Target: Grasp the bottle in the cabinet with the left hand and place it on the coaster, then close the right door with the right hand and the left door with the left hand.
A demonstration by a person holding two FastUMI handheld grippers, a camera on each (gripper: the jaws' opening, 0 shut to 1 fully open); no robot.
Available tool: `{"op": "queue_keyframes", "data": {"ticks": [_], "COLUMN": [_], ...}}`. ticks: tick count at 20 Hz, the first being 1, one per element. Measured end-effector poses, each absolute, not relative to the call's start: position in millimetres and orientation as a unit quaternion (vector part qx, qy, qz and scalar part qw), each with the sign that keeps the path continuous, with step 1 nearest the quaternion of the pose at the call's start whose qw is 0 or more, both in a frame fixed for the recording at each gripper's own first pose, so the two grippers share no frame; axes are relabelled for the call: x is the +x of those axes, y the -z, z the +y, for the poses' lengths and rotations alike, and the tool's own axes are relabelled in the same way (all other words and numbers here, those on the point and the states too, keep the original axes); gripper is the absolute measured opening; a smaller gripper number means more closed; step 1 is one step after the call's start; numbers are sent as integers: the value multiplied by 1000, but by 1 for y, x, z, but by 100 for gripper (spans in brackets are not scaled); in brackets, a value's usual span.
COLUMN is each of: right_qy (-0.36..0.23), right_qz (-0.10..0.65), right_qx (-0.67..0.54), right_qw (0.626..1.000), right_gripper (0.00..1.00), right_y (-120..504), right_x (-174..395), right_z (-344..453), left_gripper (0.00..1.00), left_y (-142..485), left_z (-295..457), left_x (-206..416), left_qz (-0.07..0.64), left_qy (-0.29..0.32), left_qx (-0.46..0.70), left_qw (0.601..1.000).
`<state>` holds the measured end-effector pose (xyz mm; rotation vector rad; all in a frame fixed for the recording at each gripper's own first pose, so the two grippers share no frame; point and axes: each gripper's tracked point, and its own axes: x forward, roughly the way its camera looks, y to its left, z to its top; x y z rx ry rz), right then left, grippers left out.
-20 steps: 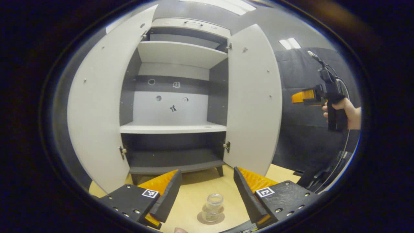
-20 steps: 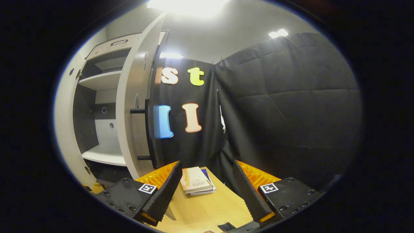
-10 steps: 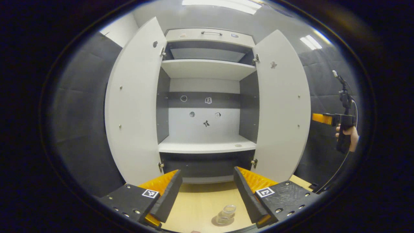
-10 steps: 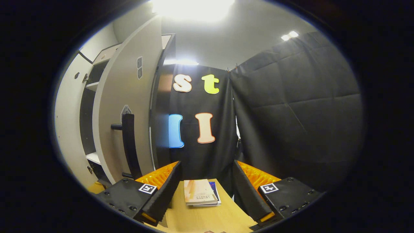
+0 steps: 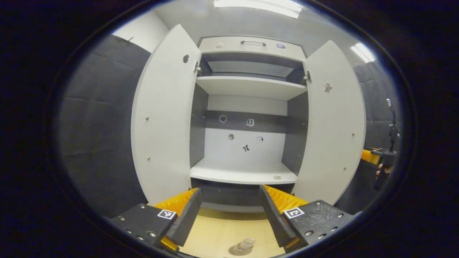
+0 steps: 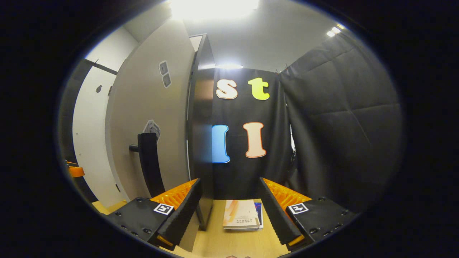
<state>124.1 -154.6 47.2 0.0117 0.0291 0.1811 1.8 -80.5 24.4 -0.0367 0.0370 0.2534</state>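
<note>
Left gripper view: my left gripper (image 5: 229, 211) hangs with fingers spread apart, nothing between them. Ahead stands the cabinet (image 5: 251, 46) — left door (image 5: 165, 118) and right door (image 5: 333, 125) both swung open. The bottle (image 5: 245, 244) sits on the coaster (image 5: 235, 250) on the worktop (image 5: 222, 229), near me, below the fingers.

Right gripper view: my right gripper (image 6: 229, 211) is also wide open, empty — the right door's outer face (image 6: 150, 118) with its black handle (image 6: 148, 161) is just left of it. Books (image 6: 242, 214) lie on the worktop beyond.
</note>
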Motion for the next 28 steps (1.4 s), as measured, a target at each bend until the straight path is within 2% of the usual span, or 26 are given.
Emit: {"op": "queue_keyframes", "data": {"ticks": [2,6,7,14,16,22,28], "right_qy": [-117,-145,-145,-73,-54,-52,-78], "right_qz": [28,39,38,14,18,20,27], "right_qx": [25,57,54,-22,-3,-13,-39], "right_qw": [992,987,987,997,998,998,996], "right_gripper": [100,92,97,97,97,97,97], "right_y": [-51,-61,-64,-79,-74,-76,-74], "right_x": [129,123,122,110,106,95,99], "right_z": [-148,-135,-132,-127,-120,-82,-29], "left_gripper": [92,93,93,94,93,94,93], "left_y": [-33,-19,-14,-13,-12,-3,7], "left_z": [-74,-58,-55,-29,-23,-15,2], "left_x": [-3,-3,-3,-4,-6,-11,-19], "left_qz": [3,6,12,18,22,35,43], "left_qy": [-132,-133,-131,-100,-91,-79,-77], "left_qx": [-17,-26,-30,-6,3,-3,14], "left_qw": [991,991,991,995,996,996,996]}}
